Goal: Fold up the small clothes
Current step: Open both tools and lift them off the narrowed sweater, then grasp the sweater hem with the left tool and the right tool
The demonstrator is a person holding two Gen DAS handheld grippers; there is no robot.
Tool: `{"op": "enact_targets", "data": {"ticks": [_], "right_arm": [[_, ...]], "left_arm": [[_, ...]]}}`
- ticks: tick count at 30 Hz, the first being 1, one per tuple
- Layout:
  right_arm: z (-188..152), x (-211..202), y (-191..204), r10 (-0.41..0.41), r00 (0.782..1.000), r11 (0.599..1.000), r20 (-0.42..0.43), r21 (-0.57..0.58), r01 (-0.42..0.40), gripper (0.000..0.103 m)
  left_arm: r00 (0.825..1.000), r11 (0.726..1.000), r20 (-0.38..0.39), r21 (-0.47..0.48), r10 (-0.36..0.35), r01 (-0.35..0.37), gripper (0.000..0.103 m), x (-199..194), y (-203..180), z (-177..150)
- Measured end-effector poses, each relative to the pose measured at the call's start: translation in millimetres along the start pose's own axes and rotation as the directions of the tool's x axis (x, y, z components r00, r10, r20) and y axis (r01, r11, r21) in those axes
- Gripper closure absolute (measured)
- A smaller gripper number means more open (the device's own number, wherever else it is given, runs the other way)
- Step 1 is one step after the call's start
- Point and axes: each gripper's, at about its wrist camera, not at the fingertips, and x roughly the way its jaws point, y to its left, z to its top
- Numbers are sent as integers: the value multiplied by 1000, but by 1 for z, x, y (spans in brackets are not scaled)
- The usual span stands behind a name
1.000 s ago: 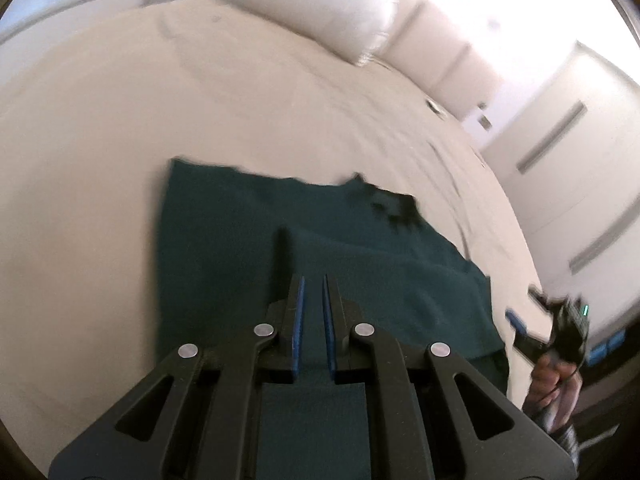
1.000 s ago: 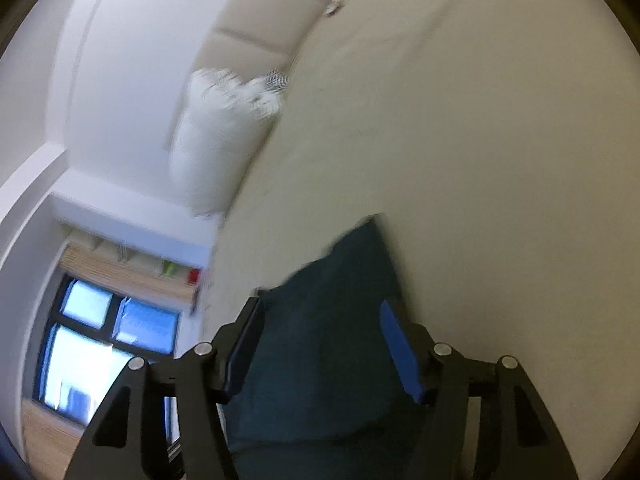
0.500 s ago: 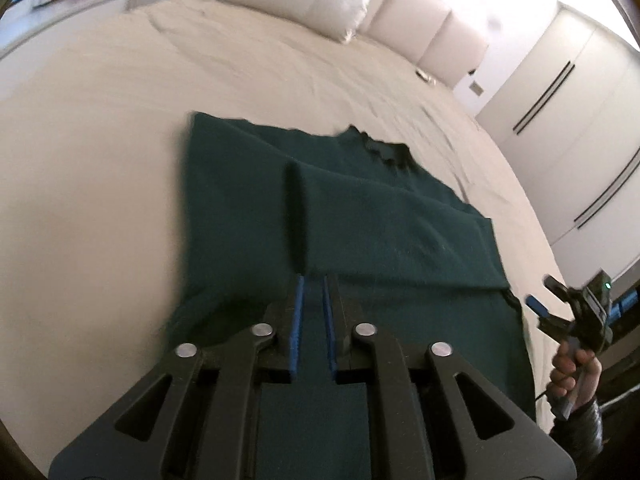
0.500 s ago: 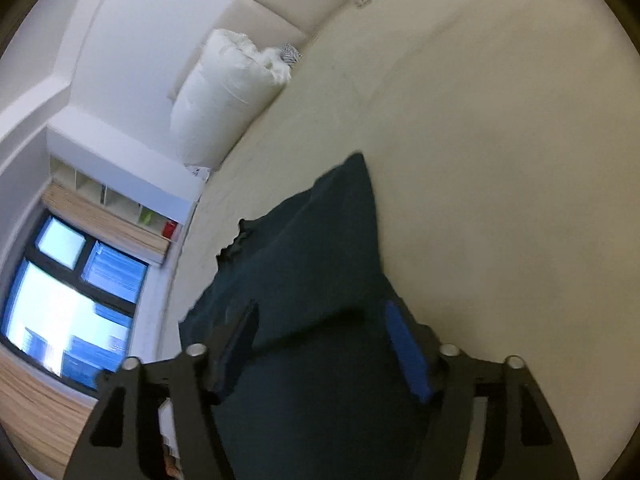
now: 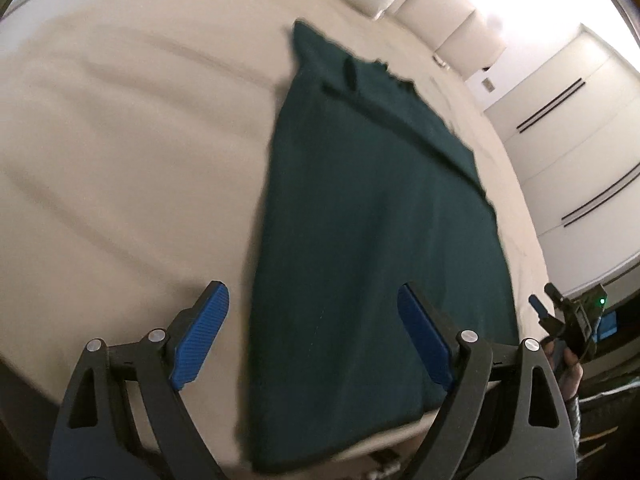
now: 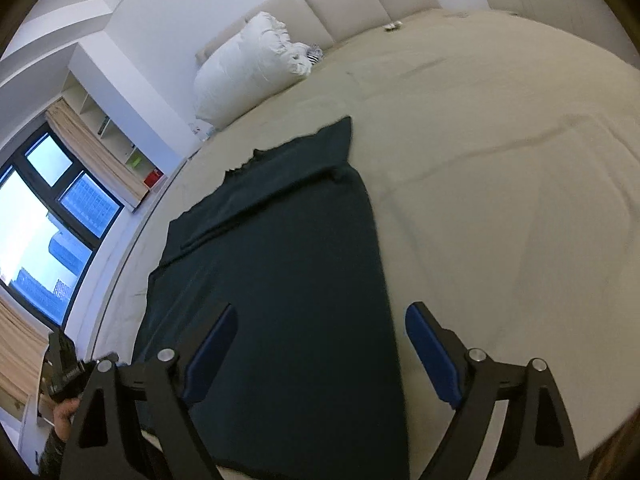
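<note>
A dark green garment (image 5: 360, 216) lies flat on the beige bed, folded lengthwise into a long strip, with its sleeve folded across the far end. It also shows in the right wrist view (image 6: 280, 272). My left gripper (image 5: 314, 336) is open and empty above the garment's near left edge. My right gripper (image 6: 320, 352) is open and empty above the garment's near right edge. The right gripper also appears at the far right of the left wrist view (image 5: 568, 320). The left one shows at the lower left of the right wrist view (image 6: 68, 368).
The beige bed (image 6: 500, 160) spreads wide to the right of the garment. A white pillow (image 6: 248, 72) lies at the headboard (image 6: 360, 4). A window (image 6: 40, 220) and shelves are on the left. White wardrobe doors (image 5: 568, 128) stand on the right.
My left gripper has opened and let go of the garment, which now lies flat. Both grippers have drawn back toward the garment's near end.
</note>
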Motion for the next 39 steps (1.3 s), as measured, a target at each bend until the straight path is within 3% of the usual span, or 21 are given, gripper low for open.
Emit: {"op": "enact_targets", "data": {"ticks": [4,7,11,15,20,25,28,32,37,38,39], "right_arm": [[-21,-6,-8,-21,999,1000,-39,11,22,15],[-31,-2,-16,21,995,998,-95,64,-15,15],[-38,-7,-19,57,993,995,-106,91,-48,16],[-39,-10,-24,87,989,990,-119,121,-72,19],[-42,-11,-31,111,984,985,-141,151,-89,22],[-43,-10,-34,95,978,986,-185,154,-67,25],[-43,-7,-34,81,973,987,-214,150,-49,28],[-44,-4,-31,72,964,989,-257,143,-35,29],[-47,2,-29,95,946,988,-310,143,-52,30],[-47,4,-29,101,943,987,-316,148,-57,31],[-47,6,-30,107,940,986,-324,154,-59,35]], "left_arm": [[1000,1000,-12,9,6,-6,17,-12,7,-28],[999,999,-40,37,14,-13,17,-9,2,-33],[997,998,-74,55,19,-15,22,-3,0,-36],[994,999,-112,47,-1,7,41,2,1,-40],[983,996,-167,-63,-77,67,69,4,19,-41],[972,983,-189,-144,-142,116,70,10,32,-37],[970,985,-205,-139,-134,106,70,11,30,-37],[967,979,-204,-163,-154,122,60,10,30,-37],[971,987,-205,-124,-127,103,59,9,23,-36],[972,988,-204,-117,-121,98,64,8,23,-36],[973,990,-203,-109,-109,88,81,7,24,-36]]}}
